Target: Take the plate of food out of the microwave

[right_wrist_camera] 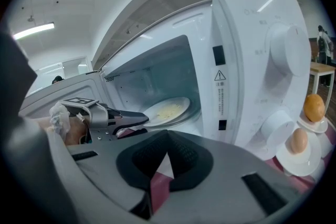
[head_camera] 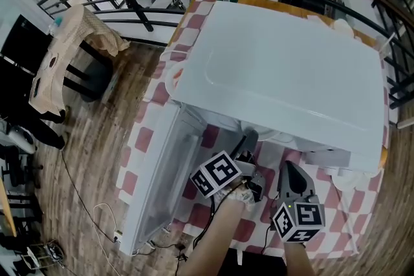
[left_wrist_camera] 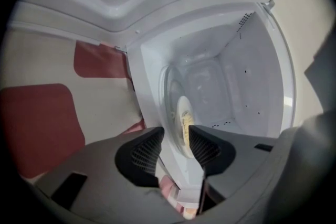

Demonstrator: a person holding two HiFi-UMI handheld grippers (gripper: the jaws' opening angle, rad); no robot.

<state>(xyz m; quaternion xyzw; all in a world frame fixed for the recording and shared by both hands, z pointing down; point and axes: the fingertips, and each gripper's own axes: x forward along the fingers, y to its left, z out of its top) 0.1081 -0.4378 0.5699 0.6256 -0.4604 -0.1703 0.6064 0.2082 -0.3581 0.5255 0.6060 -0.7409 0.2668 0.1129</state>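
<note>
The microwave [head_camera: 284, 68] stood on the checked desk [head_camera: 145, 139] with its door [head_camera: 155, 184] swung open to the left. The plate [right_wrist_camera: 167, 110] was inside the cavity, toward the front. It lay flat on the glass turntable, face up, with pale yellow food in the middle. The plate was round, and from the right tool's camera it showed as a low oval stretched across the opening, with its near rim turned to the door side.

The left tool [right_wrist_camera: 137, 120] reached into the opening, pointing a little downward. Its jaws stood wide apart, one above and one below the plate's near rim. In its own view [left_wrist_camera: 176, 131] the plate [left_wrist_camera: 184, 113] showed in the gap between the pads, and I could not see the pads pressing on it.

The right tool [right_wrist_camera: 168, 136] hung in front of the microwave, outside it. Its jaw tips were together and it held nothing. Two eggs [right_wrist_camera: 299, 140] stood on the desk to the right of the microwave.
</note>
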